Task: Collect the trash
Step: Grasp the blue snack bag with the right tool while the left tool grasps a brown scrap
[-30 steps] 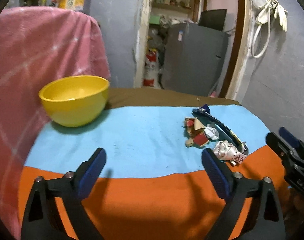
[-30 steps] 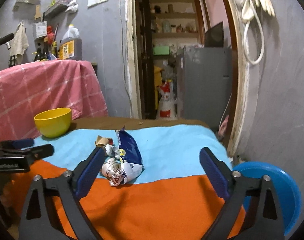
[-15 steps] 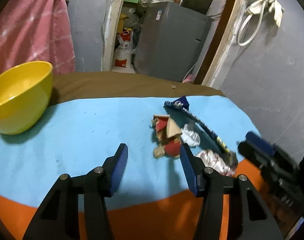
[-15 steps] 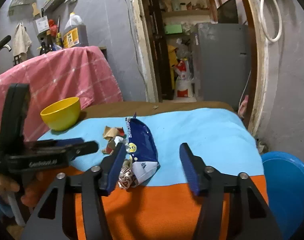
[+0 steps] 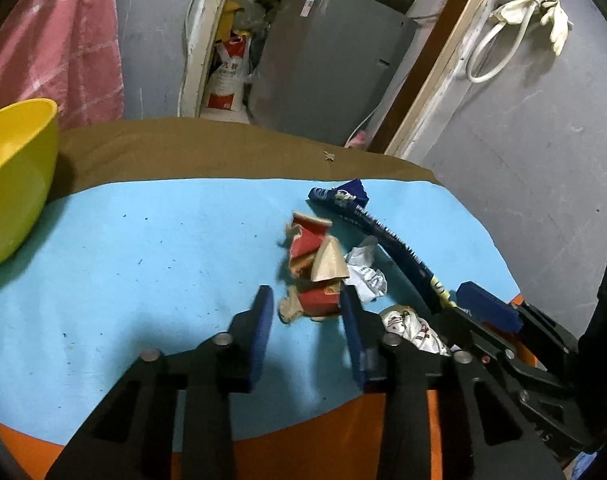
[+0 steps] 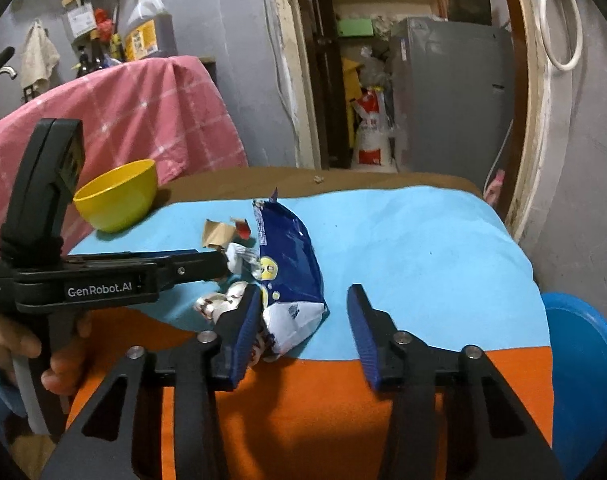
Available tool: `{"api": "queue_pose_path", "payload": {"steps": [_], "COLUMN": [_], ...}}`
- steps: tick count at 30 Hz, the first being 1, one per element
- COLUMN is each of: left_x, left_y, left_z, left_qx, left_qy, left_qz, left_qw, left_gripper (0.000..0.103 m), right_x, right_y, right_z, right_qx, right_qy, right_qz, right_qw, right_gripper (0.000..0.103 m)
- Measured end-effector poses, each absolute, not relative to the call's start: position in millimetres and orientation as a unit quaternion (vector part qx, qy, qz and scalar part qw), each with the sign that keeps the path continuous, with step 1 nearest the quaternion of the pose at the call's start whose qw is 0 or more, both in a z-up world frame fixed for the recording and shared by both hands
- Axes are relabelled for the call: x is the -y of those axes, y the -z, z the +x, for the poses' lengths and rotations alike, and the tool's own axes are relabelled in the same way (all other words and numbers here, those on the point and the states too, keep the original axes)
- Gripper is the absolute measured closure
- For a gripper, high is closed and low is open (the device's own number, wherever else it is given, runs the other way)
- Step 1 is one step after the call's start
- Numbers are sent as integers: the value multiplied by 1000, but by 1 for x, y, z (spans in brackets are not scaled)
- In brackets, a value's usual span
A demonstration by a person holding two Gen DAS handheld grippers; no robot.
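Observation:
A small pile of trash lies on the blue and orange cloth (image 5: 143,264). My left gripper (image 5: 307,320) points down at a crumpled red and brown paper scrap (image 5: 313,264). Its jaws are closing, with the scrap's near end between the tips; the right pad is at the scrap's edge and the left pad stands clear. My right gripper (image 6: 303,320) is also closing, around the white end of a blue snack bag (image 6: 287,256); only its left finger (image 6: 243,328) touches the bag. Beside them lie a white wrapper (image 5: 367,274) and a patterned wrapper (image 5: 411,324).
A yellow bowl (image 6: 117,196) stands at the cloth's far left, in front of a pink checked cloth (image 6: 143,112). A blue basin (image 6: 583,360) sits on the floor to the right of the table. A hand (image 6: 15,344) holds the left gripper's handle.
Both grippers have moved in on the trash pile and tipped downward, and their jaws have narrowed from wide open. The left one swung right, away from the bowl, onto the red scrap.

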State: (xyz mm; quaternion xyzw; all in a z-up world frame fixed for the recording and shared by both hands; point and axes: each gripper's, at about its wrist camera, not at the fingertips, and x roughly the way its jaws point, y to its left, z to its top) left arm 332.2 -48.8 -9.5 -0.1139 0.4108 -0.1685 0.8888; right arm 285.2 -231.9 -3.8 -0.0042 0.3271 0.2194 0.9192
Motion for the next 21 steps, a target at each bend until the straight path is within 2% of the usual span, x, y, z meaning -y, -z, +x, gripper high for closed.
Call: {"api": "queue_pose_path", "payload": {"steps": [3,7,9,11,21], "left_x": [49,51,52,52,44], "left_y": [9,6,6,5,1], "left_z": [330,326,326,326,324], "left_qx": [-406,-397,-393,-391,-375], "left_qy": [176,180,182,180,171], "left_qz": [-121,-116,-114,-113,-138], "left_qw": [889,892,894,895,901], "left_gripper": [88,96,99,100,103], "right_x": [234,232,230,229,240], "right_y": [5,7,7,7,3], "right_z": [287,287,288,288,282], "right_qx": [-333,-338,-338,-337,-309], "right_qy": [-217,-215,-213,-213,-198], "right_qz": [2,-5,-9,-10,17], "right_qw": [918,916,917,917,930], "right_gripper": [73,75,87,92,93]}}
